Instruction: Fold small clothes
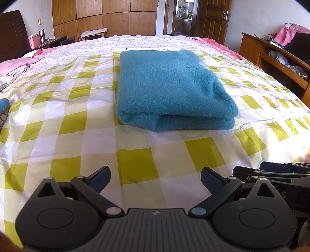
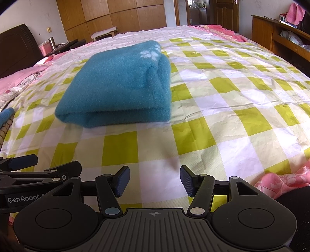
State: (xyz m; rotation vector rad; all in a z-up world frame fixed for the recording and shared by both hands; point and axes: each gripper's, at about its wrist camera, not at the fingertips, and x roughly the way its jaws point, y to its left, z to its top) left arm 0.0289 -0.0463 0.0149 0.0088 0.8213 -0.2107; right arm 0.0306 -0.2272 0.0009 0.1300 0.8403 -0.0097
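Teal cloth [image 1: 4, 104] cut off at left edge, shelf stuff [image 1: 279, 57] too blurry.

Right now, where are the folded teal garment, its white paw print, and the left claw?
Folded teal garment [image 1: 170, 87]: left wrist view, middle of its top layer.
White paw print [image 2: 150, 53]: right wrist view, on the print near the garment's far corner.
Left claw [image 1: 156, 179]: left wrist view, midway between its open fingertips.

— What covers the bed [image 1: 58, 120]?
— A yellow-and-white checked sheet [image 2: 222, 108]. Pink pillows [image 1: 17, 64] lie at its left edge.
— And behind?
— A wooden wardrobe [image 1: 104, 17], a brown door [image 1: 215, 17].
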